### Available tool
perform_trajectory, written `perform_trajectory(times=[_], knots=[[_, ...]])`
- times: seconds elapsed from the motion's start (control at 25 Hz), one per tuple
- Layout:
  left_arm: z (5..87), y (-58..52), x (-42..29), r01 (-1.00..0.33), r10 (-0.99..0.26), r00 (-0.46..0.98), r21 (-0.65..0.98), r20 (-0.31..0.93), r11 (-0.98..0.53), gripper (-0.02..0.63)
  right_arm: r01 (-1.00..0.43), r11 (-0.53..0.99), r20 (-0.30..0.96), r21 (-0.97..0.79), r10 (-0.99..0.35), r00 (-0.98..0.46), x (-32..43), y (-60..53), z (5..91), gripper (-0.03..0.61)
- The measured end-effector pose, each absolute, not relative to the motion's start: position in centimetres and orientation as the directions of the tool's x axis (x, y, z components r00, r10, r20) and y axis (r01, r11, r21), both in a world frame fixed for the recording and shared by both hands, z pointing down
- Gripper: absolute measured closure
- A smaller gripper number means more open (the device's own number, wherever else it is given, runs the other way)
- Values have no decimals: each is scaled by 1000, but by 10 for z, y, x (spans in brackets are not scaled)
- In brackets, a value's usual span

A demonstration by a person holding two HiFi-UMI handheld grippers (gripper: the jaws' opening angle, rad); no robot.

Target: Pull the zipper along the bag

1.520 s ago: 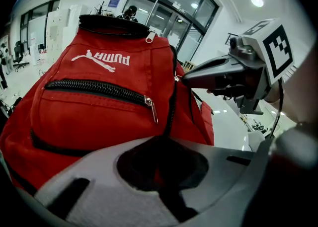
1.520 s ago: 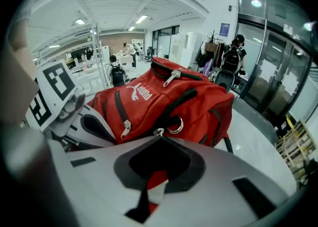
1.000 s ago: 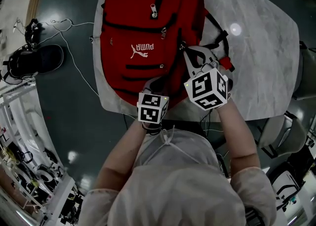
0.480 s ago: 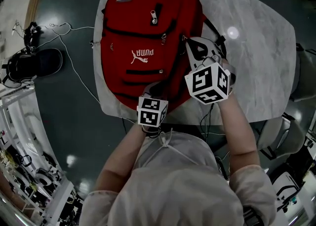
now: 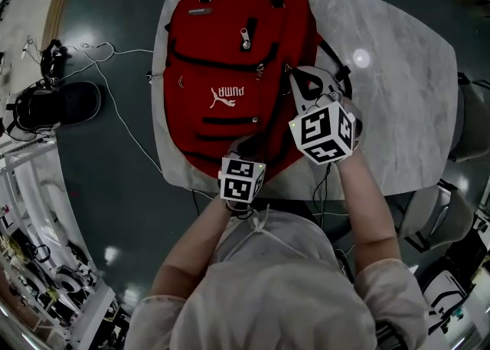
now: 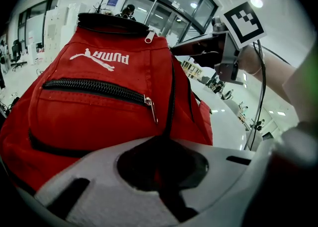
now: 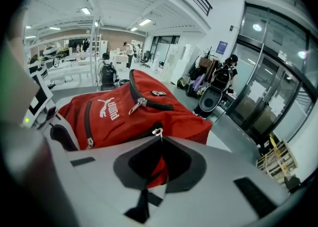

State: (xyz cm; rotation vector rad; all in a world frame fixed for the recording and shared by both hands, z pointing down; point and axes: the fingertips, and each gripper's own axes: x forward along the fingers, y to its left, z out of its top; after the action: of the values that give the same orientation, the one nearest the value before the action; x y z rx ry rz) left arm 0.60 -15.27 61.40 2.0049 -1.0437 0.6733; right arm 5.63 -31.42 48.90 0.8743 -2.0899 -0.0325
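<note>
A red backpack (image 5: 222, 73) lies flat on the marble table (image 5: 398, 96). My left gripper (image 5: 242, 144) is at the bag's near end, shut on the red fabric beside a black zipper track (image 6: 171, 97); in the left gripper view its tips (image 6: 166, 139) pinch the bag (image 6: 99, 116). My right gripper (image 5: 291, 73) reaches over the bag's right side. In the right gripper view its tips (image 7: 159, 139) are shut on a small metal zipper pull (image 7: 158, 132) at the edge of the bag (image 7: 119, 114).
Black backpack straps (image 5: 337, 61) trail on the table to the right of the bag. On the floor at left lie a black shoe-like object (image 5: 53, 103) and a white cable (image 5: 122, 122). Chairs (image 5: 436, 203) stand at the table's right.
My right gripper has moved along the bag's right side toward its far end, still shut on the pull. The left gripper has kept its hold at the near end.
</note>
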Motion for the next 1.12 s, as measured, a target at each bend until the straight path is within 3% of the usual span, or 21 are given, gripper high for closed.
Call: perform_trajectory(times=[0.44, 0.56, 0.84, 1.12], knots=[[613, -151, 7, -826, -395, 545, 392, 740, -405, 594, -718, 629, 635, 299, -692, -342, 75, -301, 479, 523], [597, -157, 5, -827, -432, 545, 376, 719, -418, 594, -735, 614, 608, 288, -710, -355, 76, -294, 464, 525], [516, -198, 6, -820, -578, 569, 344, 585, -458, 594, -822, 553, 498, 138, -756, -425, 69, -276, 420, 541], [412, -235, 3, -812, -711, 583, 318, 394, -490, 594, -889, 454, 363, 60, -840, -404, 76, -262, 361, 549]])
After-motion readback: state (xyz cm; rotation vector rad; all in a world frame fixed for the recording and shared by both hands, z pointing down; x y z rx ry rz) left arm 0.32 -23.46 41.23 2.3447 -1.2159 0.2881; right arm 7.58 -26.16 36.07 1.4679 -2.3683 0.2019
